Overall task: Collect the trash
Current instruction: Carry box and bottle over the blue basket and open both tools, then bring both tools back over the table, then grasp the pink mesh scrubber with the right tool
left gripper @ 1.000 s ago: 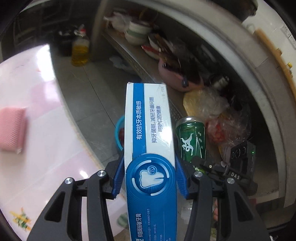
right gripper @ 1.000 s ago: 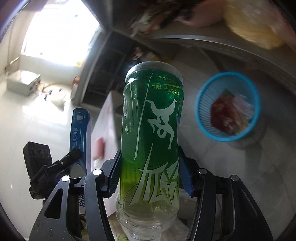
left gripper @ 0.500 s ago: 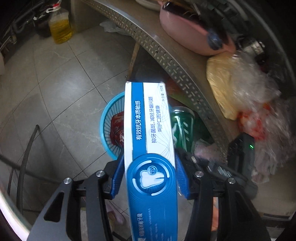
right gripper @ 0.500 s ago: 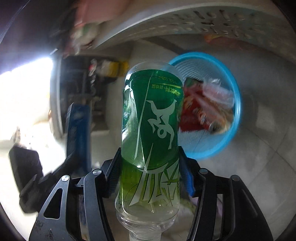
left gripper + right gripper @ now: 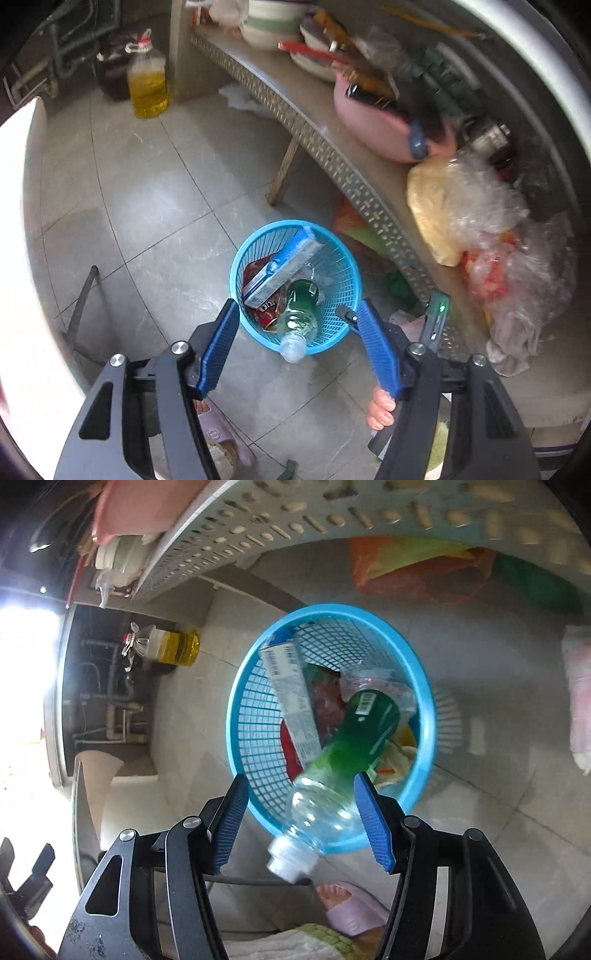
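A blue mesh basket (image 5: 295, 223) (image 5: 424, 686) stands on the tiled floor below both grippers. The blue-and-white toothpaste box (image 5: 284, 266) (image 5: 291, 698) leans inside it on red wrappers. The green plastic bottle (image 5: 303, 295) (image 5: 354, 734) lies tilted in the basket, its clear neck and cap sticking out over the near rim. My left gripper (image 5: 297, 303) hovers above the basket with its jaws opening and nothing between them. My right gripper (image 5: 301, 778) is open just above the bottle's neck; its pads do not press on it.
A perforated metal shelf (image 5: 332, 158) full of bowls and plastic bags (image 5: 480, 229) runs beside the basket. An oil jug (image 5: 147, 81) stands on the floor farther off. A white tabletop edge (image 5: 14, 258) is at left. A person's slippered foot (image 5: 351, 912) is near the basket.
Both grippers came down over the basket and opened. The toothpaste box left the left gripper and the green bottle left the right one; both now lie in the basket.
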Demonstrator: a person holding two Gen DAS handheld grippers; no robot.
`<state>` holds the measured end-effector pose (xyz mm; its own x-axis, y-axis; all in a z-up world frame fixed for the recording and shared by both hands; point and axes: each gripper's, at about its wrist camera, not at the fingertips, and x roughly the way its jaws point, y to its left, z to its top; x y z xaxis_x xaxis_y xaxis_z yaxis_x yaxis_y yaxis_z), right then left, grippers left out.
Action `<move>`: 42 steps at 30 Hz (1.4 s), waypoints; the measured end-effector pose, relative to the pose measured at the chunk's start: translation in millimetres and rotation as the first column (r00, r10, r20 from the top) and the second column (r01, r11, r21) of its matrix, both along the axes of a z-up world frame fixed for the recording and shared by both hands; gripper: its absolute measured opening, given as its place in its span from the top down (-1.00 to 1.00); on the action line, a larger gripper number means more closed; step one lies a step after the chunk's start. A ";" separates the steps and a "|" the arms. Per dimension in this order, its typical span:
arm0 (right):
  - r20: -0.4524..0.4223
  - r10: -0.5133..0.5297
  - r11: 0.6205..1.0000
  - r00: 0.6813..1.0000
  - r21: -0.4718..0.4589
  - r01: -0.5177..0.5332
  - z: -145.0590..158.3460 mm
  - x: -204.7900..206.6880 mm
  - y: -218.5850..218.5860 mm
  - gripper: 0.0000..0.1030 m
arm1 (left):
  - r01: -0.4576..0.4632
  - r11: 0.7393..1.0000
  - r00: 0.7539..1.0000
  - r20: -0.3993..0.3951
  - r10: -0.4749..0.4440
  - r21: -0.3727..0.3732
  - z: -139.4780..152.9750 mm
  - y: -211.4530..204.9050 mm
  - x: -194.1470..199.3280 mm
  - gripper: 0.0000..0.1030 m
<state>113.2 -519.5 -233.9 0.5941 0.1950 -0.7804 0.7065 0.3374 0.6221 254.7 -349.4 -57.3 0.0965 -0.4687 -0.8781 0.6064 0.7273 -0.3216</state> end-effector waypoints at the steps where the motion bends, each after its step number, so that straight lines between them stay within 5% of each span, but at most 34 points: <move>1: 0.001 0.003 1.000 1.000 -0.019 -0.003 6.1 -5.9 3.8 -0.12 | 0.002 1.000 1.000 0.010 -0.002 -0.017 7.8 7.3 -4.3 -0.25; 8: 0.009 0.027 0.991 1.000 -0.129 -0.025 37.3 -30.5 28.1 -0.16 | 0.008 0.997 0.995 0.104 0.000 -0.079 50.5 57.6 -37.7 -0.40; 15: 0.069 0.146 0.964 0.987 -0.233 -0.127 87.4 -28.8 65.6 -0.35 | -0.064 0.982 0.980 0.173 0.095 -0.179 79.5 141.7 -71.7 -0.56; 20: 0.120 0.279 0.917 0.953 -0.326 -0.228 131.7 -12.5 92.5 -0.40 | -0.172 0.966 0.951 0.223 0.214 -0.191 81.4 213.6 -92.3 -0.61; 26: 0.176 0.462 0.818 0.869 -0.463 -0.342 191.5 18.3 137.9 -0.46 | -0.349 0.912 0.894 0.214 0.393 -0.217 70.9 305.2 -106.2 -0.63; 31: 0.165 0.665 0.665 0.728 -0.574 -0.478 225.4 58.0 205.4 -0.56 | -0.466 0.854 0.836 0.200 0.511 -0.230 64.6 366.8 -102.4 -0.63; 34: 0.092 0.760 0.523 0.644 -0.676 -0.520 238.4 83.4 256.0 -0.70 | -0.515 0.820 0.803 0.192 0.564 -0.250 65.6 399.5 -95.1 -0.63; 37: 0.025 0.859 0.355 0.511 -0.748 -0.560 244.9 113.5 309.3 -0.84 | -0.550 0.796 0.777 0.197 0.598 -0.252 65.3 425.3 -89.2 -0.63; 42: -0.104 0.941 0.124 0.322 -0.780 -0.614 234.4 165.0 370.7 -0.84 | -0.574 0.794 0.747 0.271 0.608 -0.199 75.3 452.9 -53.9 -0.63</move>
